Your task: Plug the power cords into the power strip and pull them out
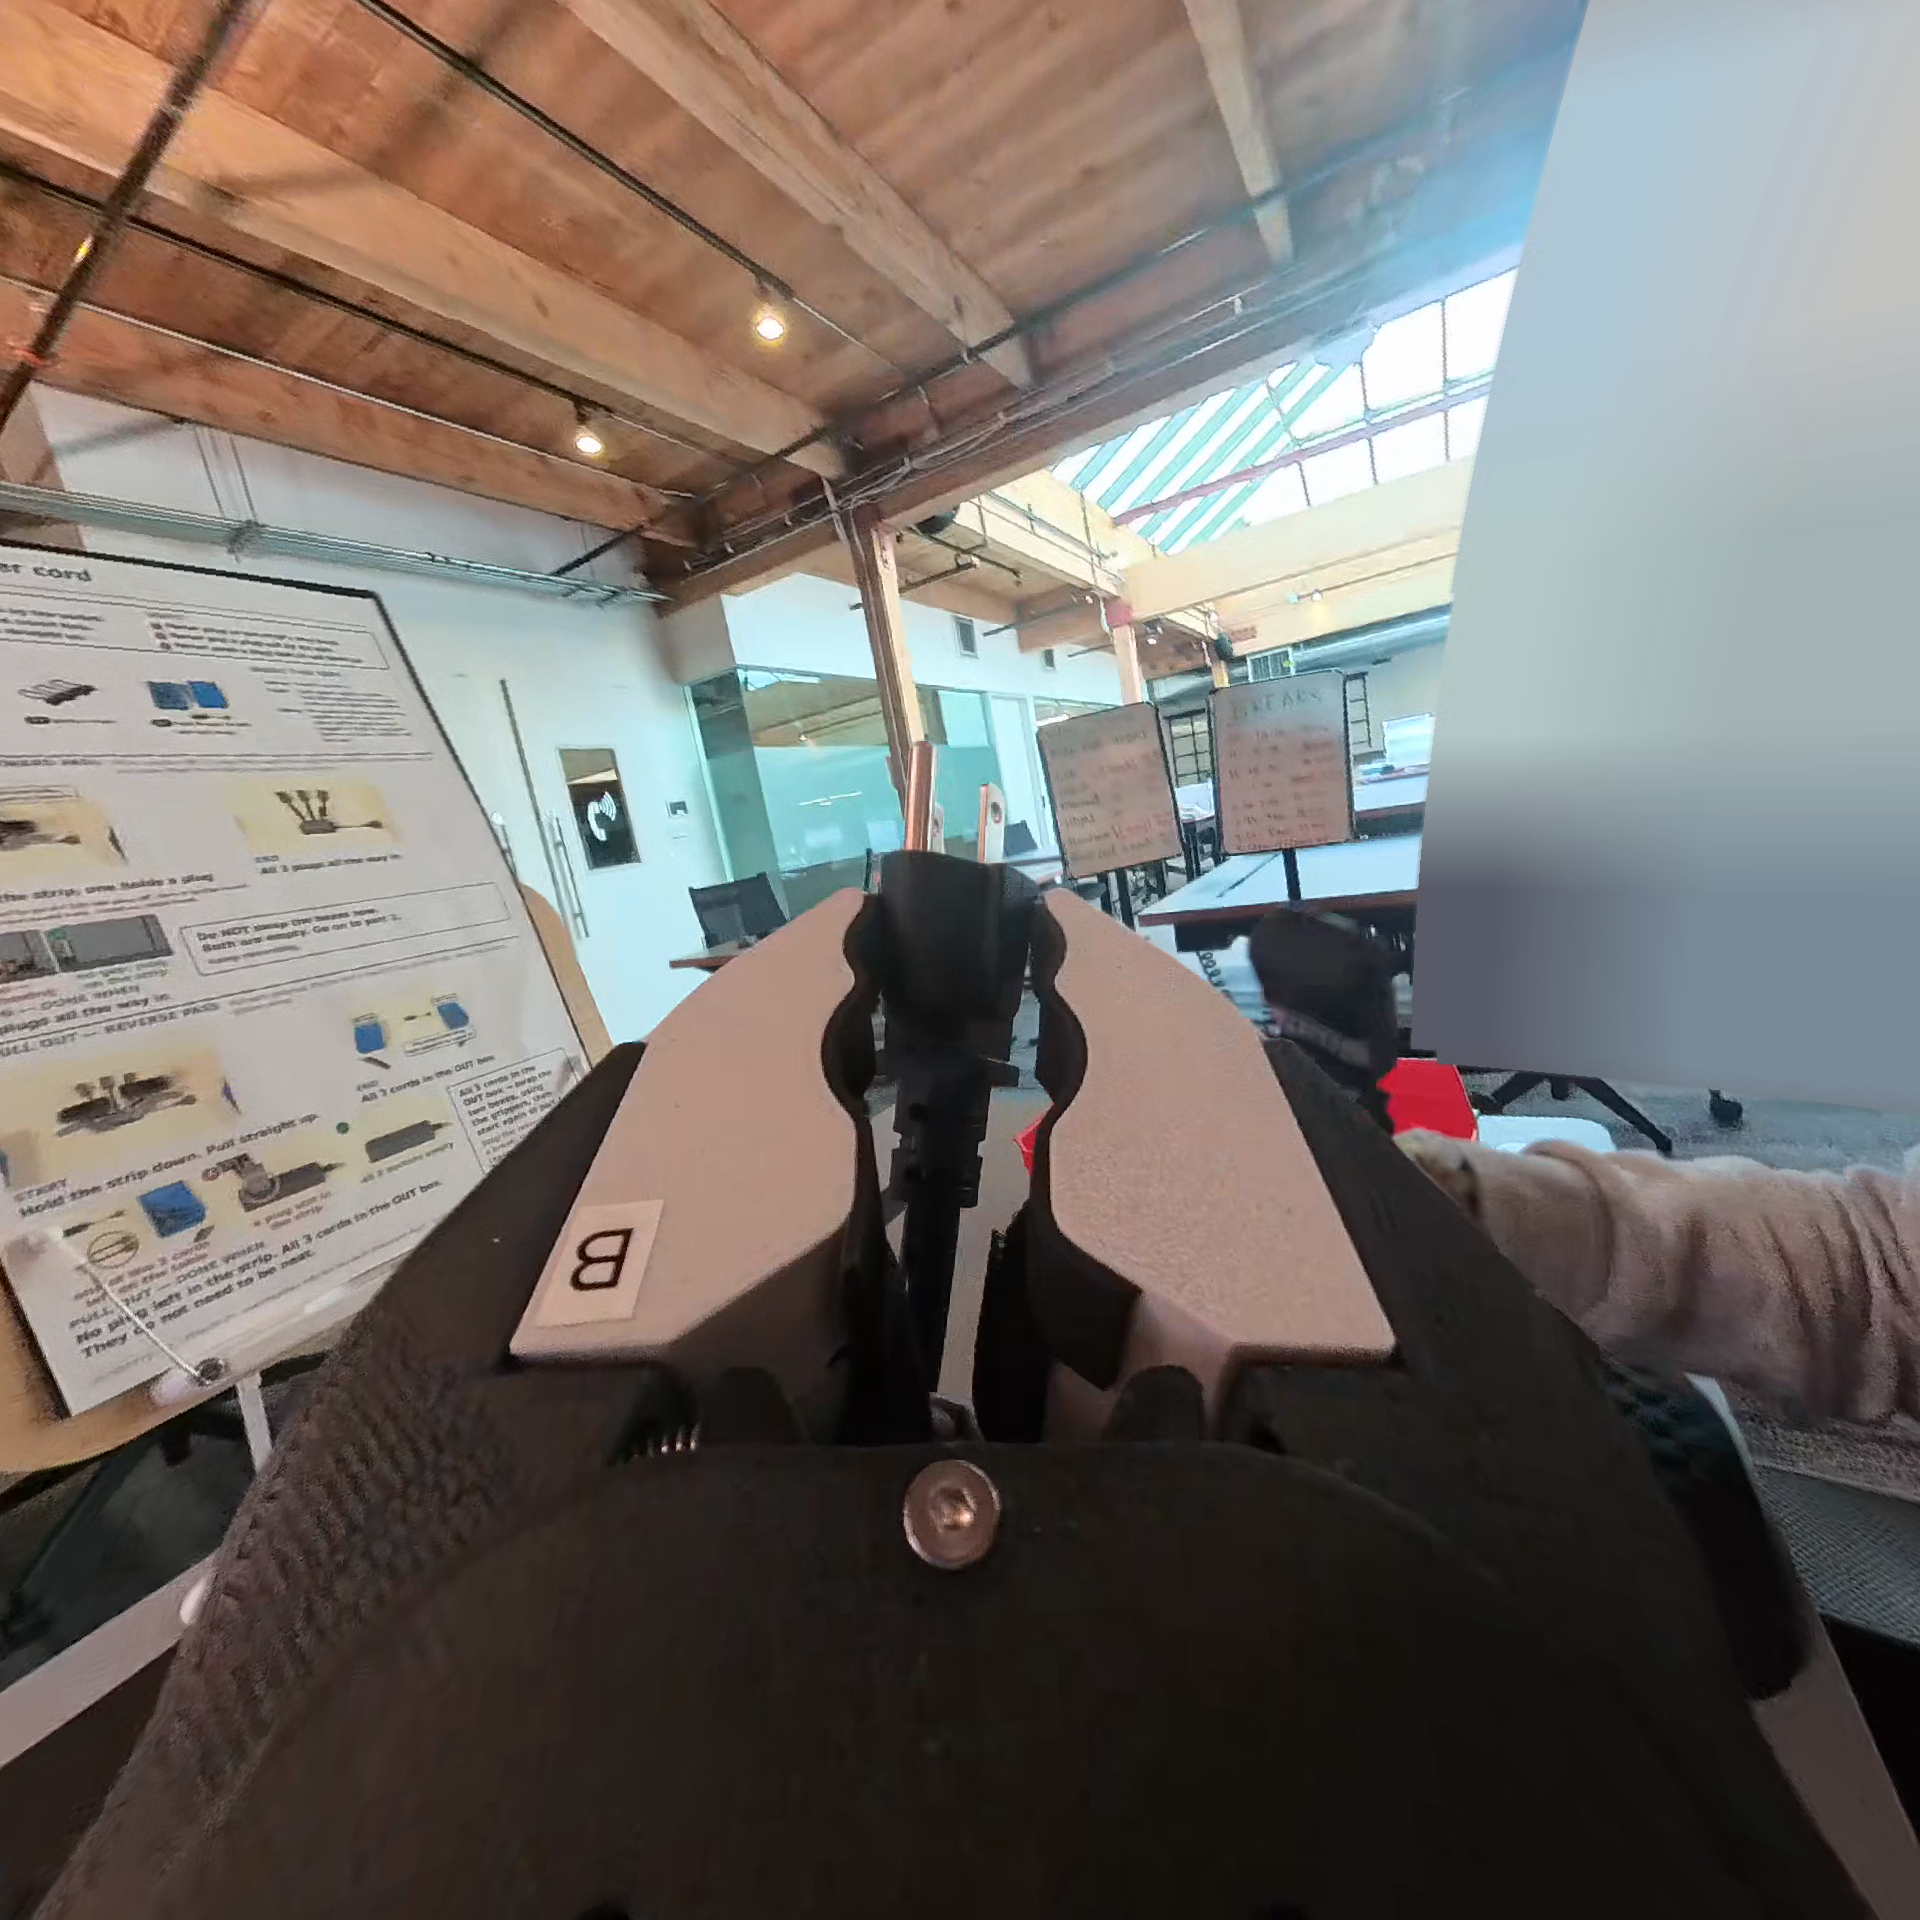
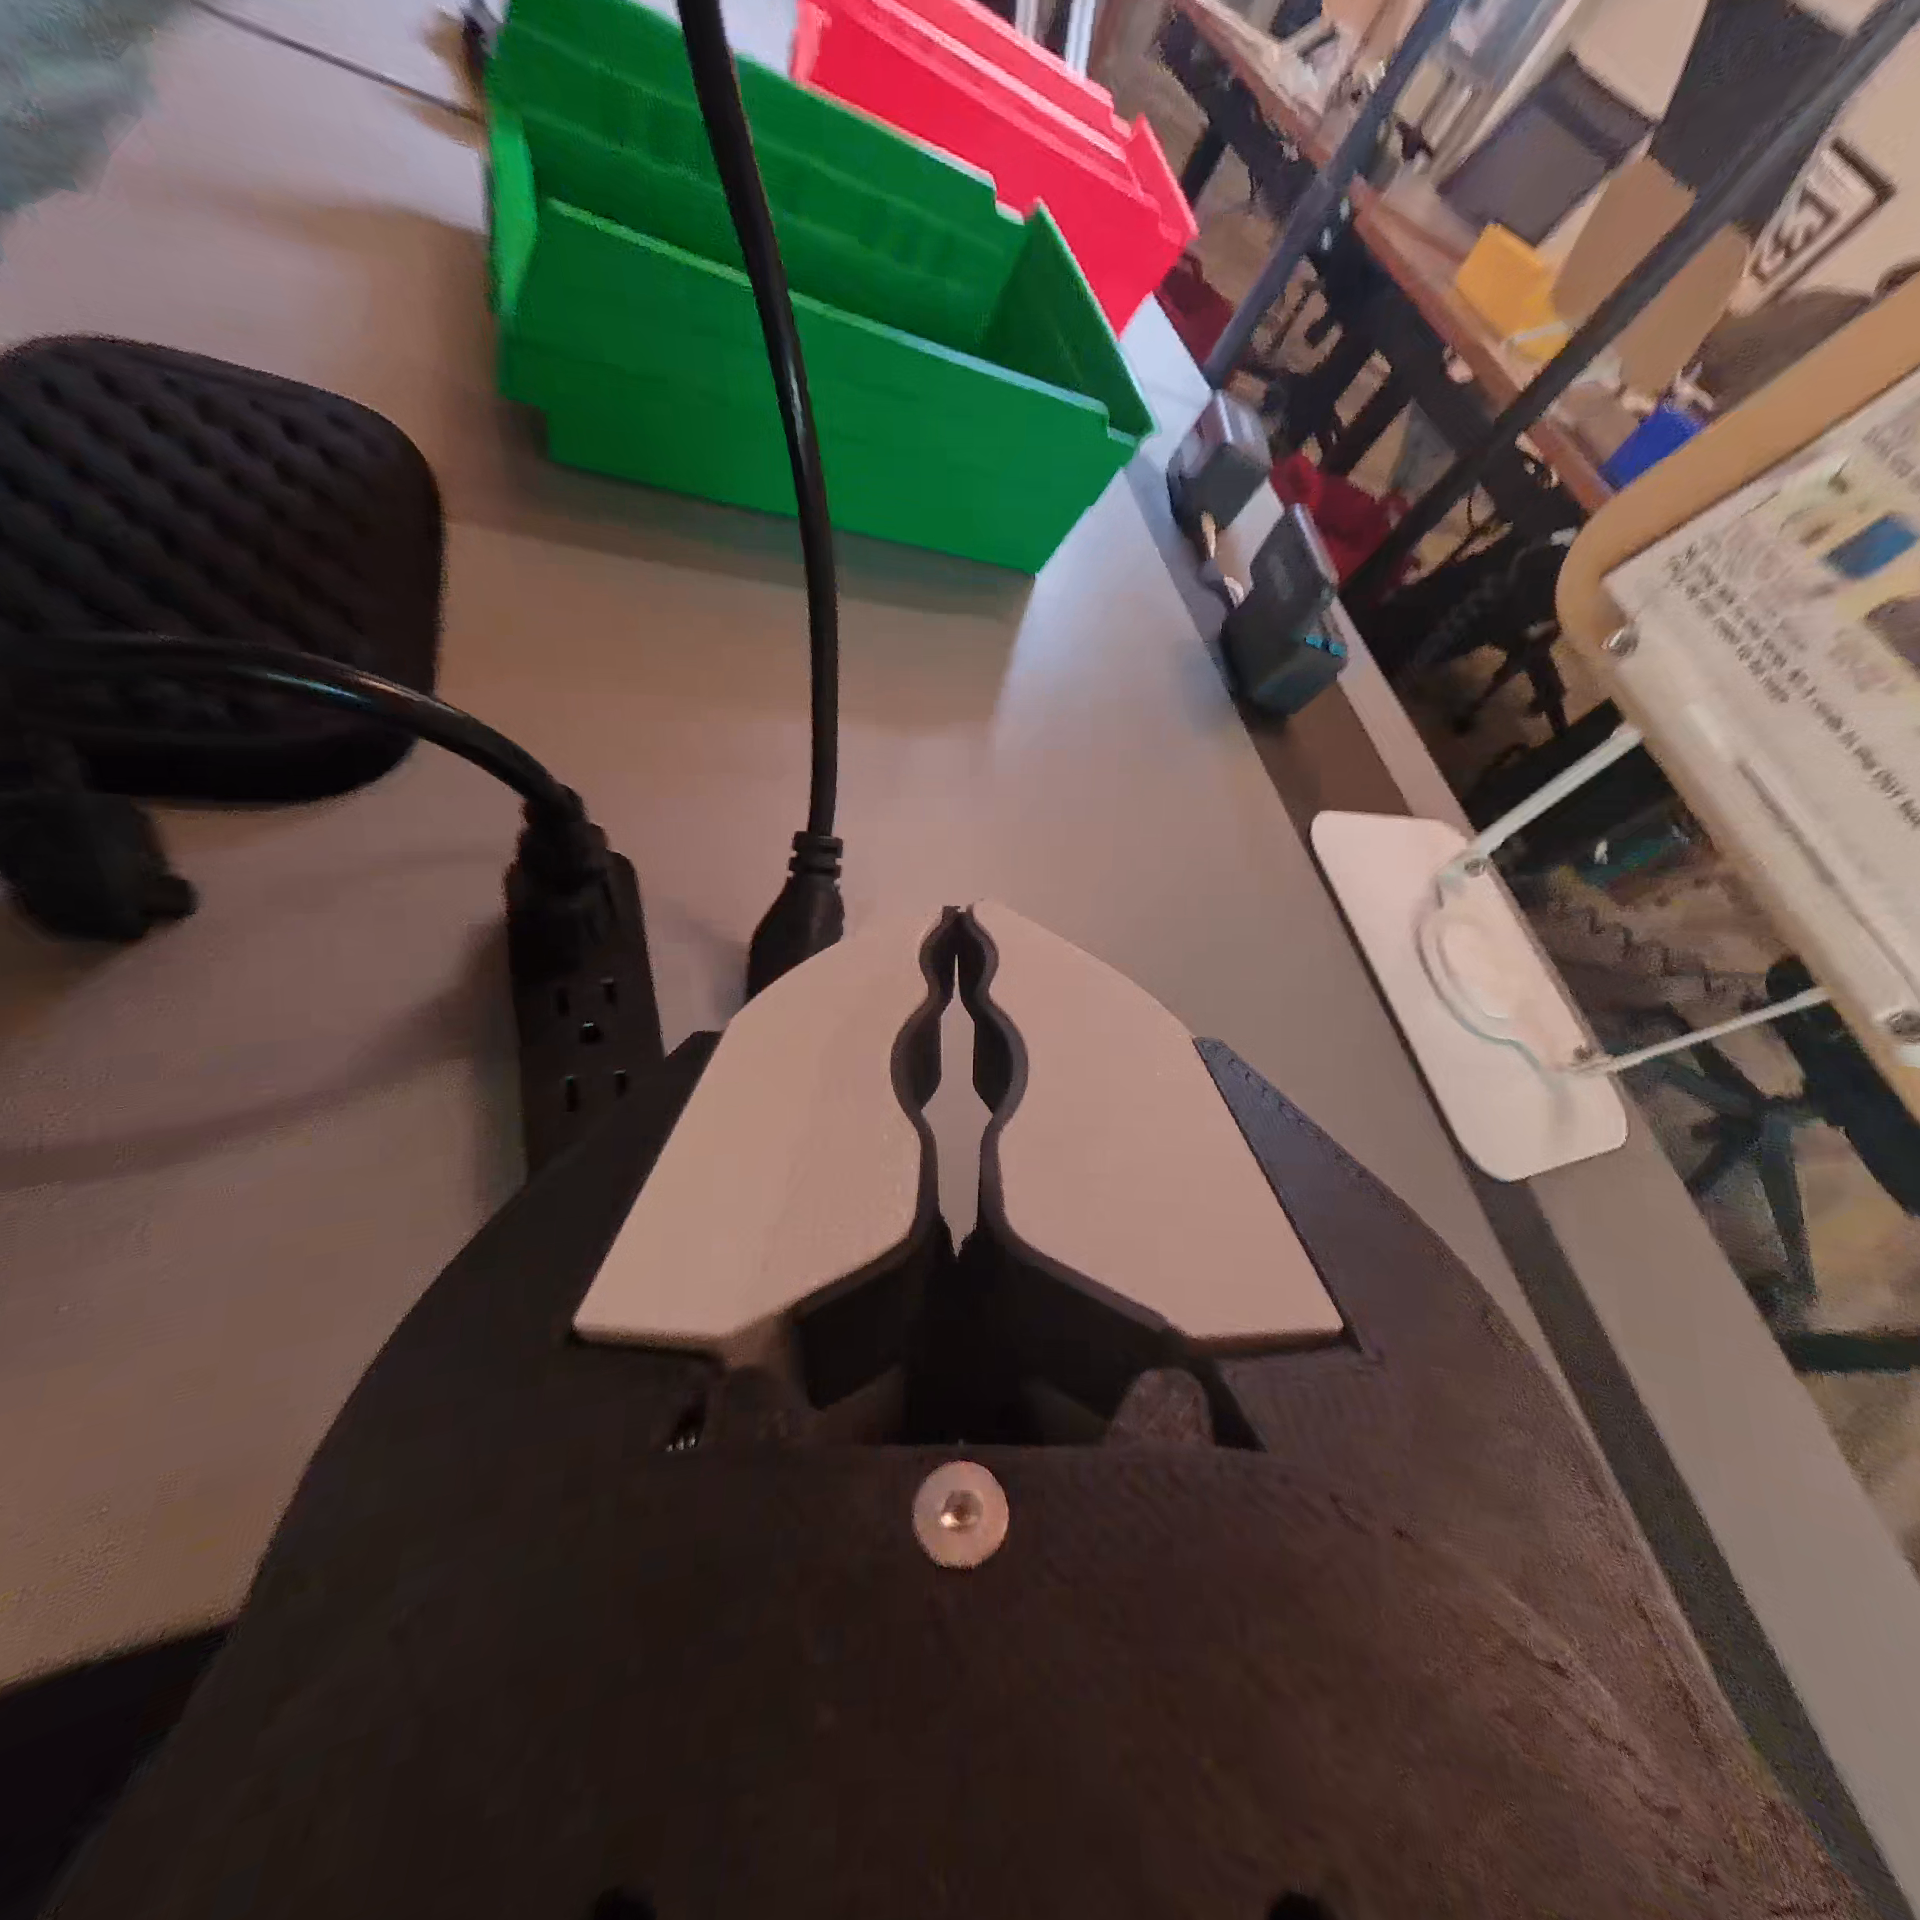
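My left gripper (image 1: pixel 951 914) is clamped on a black plug (image 1: pixel 940 961) — prongs (image 1: pixel 920 795) pointing up toward the wooden ceiling (image 1: pixel 623 208), its cord (image 1: pixel 925 1278) running back between the fingers toward the camera. The gripper is tilted well upward, off the tabletop. An instruction sheet (image 1: pixel 229 935) on a stand sits to its left; a sleeve (image 1: pixel 1683 1257) reaches in from the right edge of the left wrist view.

My right gripper (image 2: pixel 961 914) has its fingers together at the tips, nothing between them. It points down over the strip (image 2: pixel 587 997), which lies on the tabletop (image 2: pixel 1039 727) and passes under the gripper's left finger. One cord (image 2: pixel 436 717) is plugged in at the strip's far end and curves off toward the left edge of the tabletop. A second cord (image 2: pixel 800 468) comes down from above to a connector (image 2: pixel 795 925) just beside the left fingertip — whether that connector is seated in the strip I cannot tell.

Green bin (image 2: pixel 790 343) at the far side of the tabletop, red bin (image 2: pixel 997 135) just behind it. Black mesh pad (image 2: pixel 197 561) at the left edge. Stand base (image 2: pixel 1455 987) and two small dark blocks (image 2: pixel 1257 561) sit along the right edge.
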{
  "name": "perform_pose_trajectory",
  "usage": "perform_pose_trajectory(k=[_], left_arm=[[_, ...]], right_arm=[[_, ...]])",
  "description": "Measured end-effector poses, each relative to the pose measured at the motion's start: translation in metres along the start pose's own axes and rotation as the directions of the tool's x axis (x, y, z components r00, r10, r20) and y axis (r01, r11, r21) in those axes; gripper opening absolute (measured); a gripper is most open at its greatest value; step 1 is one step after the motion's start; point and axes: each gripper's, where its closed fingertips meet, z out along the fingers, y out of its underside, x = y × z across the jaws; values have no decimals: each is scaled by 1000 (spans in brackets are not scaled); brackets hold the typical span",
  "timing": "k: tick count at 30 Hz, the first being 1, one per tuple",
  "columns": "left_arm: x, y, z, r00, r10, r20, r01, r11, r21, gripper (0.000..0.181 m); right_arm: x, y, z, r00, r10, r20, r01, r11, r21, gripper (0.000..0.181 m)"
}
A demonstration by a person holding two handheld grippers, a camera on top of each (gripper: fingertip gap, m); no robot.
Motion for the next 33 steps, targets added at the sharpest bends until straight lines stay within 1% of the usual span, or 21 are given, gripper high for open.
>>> perform_pose_trajectory(k=[3, 5, 6, 7, 8, 10, 11, 12, 14, 16, 18, 20, 21, 24, 26, 27, 28, 29, 30, 31, 33], left_arm=[[-1, -1, 8, 1000, -4, 3, 4, 1000, -1, 26], [-5, -4, 18, 1000, -29, 6, 29, 1000, -7, 26], [-8, -6, 23, 999, -34, 15, 34, 999, 1, 26], [-11, -9, 28, 999, -41, 24, 40, 999, 10, 26], [-14, -11, 33, 998, -52, 33, 52, 999, 15, 26], [-17, -15, 45, 996, -82, 41, 81, 996, 25, 26], [-18, -15, 51, 995, -96, 42, 95, 995, 24, 26], [-17, -16, 58, 994, -105, 37, 104, 994, 25, 26], [-13, -19, 72, 992, -124, 16, 123, 992, 27, 26], [-11, -26, 84, 990, -138, 0, 138, 989, 44, 26], [-7, -36, 94, 990, -143, -12, 143, 987, 73, 26], [-1, -49, 101, 988, -150, -28, 152, 981, 117, 26], [3, -56, 104, 987, -157, -42, 162, 976, 143, 26], [17, -75, 105, 968, -231, -99, 248, 944, 217, 26], [24, -87, 98, 944, -294, -147, 325, 904, 278, 26], [24, -91, 93, 932, -327, -158, 361, 882, 304, 26], [22, -93, 87, 919, -358, -163, 393, 860, 327, 26], [20, -95, 80, 905, -387, -177, 425, 830, 361, 26], [16, -97, 70, 886, -421, -194, 463, 788, 405, 26], [10, -98, 60, 862, -461, -210, 504, 741, 444, 26], [-5, -88, 42, 837, -514, -189, 534, 692, 486, 26]], right_arm=[[-16, -23, -16, 999, 36, 41, -39, 996, 80, 2], [-35, -38, -15, 987, 132, 92, -147, 974, 174, 20], [-47, -46, -14, 967, 203, 155, -234, 945, 227, 27], [-59, -58, -14, 931, 276, 239, -339, 895, 290, 32], [-71, -72, -14, 882, 335, 333, -446, 822, 355, 36], [-89, -97, -16, 781, 389, 488, -607, 656, 448, 41], [-95, -106, -14, 747, 398, 533, -652, 594, 471, 43], [-100, -111, -8, 722, 408, 558, -683, 550, 481, 46], [-108, -118, 7, 680, 432, 592, -726, 508, 463, 51], [-110, -123, 23, 613, 484, 625, -785, 464, 411, 66], [-98, -129, 29, 544, 521, 658, -838, 372, 400, 84], [-73, -132, 32, 499, 555, 665, -863, 251, 438, 93], [-57, -133, 30, 485, 564, 668, -862, 182, 473, 93], [-7, -132, 10, 477, 552, 683, -799, -52, 600, 101], [23, -122, -7, 449, 533, 717, -747, -216, 629, 105], [32, -116, -17, 455, 516, 725, -717, -270, 642, 104], [38, -111, -28, 494, 505, 708, -675, -290, 678, 96], [40, -108, -37, 539, 507, 673, -634, -282, 720, 77], [39, -106, -40, 578, 523, 626, -608, -237, 758, 52], [36, -105, -41, 621, 535, 573, -594, -156, 789, 18], [27, -107, -45, 693, 529, 490, -587, 20, 809, 9]])
